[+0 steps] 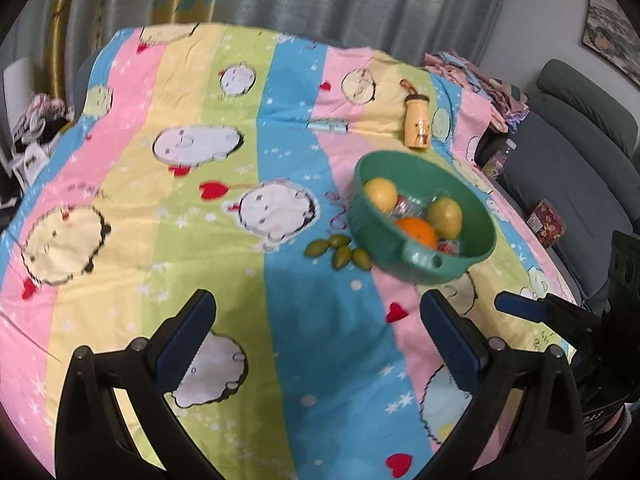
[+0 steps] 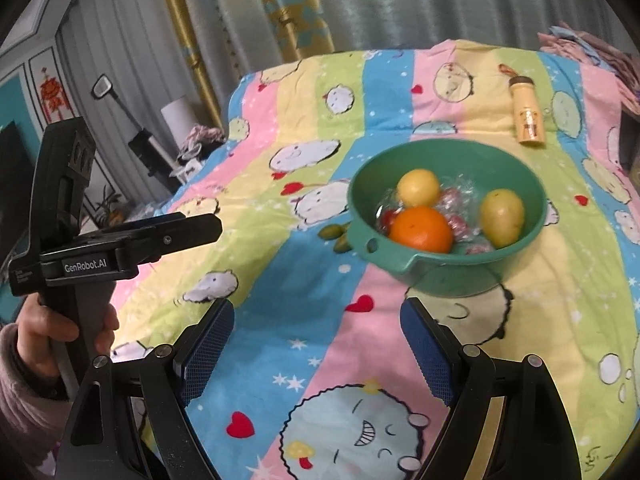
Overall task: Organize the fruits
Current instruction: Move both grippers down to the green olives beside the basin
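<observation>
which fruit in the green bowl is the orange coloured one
The orange, sitting nearest the bowl's handle side. The other two big fruits are yellow.

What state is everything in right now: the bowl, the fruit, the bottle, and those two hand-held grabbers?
Bowl: upright on the sheet, holding fruit.
Orange: in the bowl.
Yellow fruits: two, in the bowl.
Wrapped items: in the bowl, under the fruit.
Green fruits: loose on the sheet, beside the bowl.
Bottle: capped, on the sheet behind the bowl.
Left gripper: fingers open, empty.
Right gripper: fingers open, empty.
</observation>
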Tool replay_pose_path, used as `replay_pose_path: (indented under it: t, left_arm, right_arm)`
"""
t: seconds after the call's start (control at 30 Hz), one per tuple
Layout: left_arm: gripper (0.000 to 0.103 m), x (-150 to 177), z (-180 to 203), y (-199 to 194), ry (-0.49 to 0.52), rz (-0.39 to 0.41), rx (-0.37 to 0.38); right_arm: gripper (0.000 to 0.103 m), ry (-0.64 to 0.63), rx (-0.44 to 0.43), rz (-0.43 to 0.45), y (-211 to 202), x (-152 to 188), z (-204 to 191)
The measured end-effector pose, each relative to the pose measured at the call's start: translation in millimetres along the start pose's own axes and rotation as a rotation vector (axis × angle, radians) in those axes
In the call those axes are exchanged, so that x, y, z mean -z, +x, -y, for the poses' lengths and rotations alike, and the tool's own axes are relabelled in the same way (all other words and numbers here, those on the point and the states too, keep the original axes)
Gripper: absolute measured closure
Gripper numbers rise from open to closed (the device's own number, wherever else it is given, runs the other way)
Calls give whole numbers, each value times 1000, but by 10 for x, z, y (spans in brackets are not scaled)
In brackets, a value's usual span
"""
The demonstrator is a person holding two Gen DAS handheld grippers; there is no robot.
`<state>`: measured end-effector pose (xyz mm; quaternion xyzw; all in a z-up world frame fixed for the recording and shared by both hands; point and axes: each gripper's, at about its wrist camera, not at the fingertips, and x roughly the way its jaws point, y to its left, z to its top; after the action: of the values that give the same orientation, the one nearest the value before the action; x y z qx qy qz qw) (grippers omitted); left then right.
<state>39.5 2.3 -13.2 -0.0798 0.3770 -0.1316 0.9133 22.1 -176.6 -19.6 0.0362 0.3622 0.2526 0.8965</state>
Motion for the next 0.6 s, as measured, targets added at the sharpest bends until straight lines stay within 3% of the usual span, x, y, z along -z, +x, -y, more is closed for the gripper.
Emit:
replay_pose_path:
  t: [0.2,0.37,0.57,0.6]
  left_arm:
    - [1,126,-181,245,-35,-60,23]
    - [2,49,-274,445,-38,-70,48]
    - [11,-218,-267,790,41,-74,64]
    - [17,-247,-261,852,60,-80,65]
  right_arm:
    - [18,-1,-32,-33,258,42,-18]
    - [19,22,-43,-43,464,16,9]
    - [28,90,-44,-38,705,-43,98]
    - [30,96,-48,-38,728,-46,110]
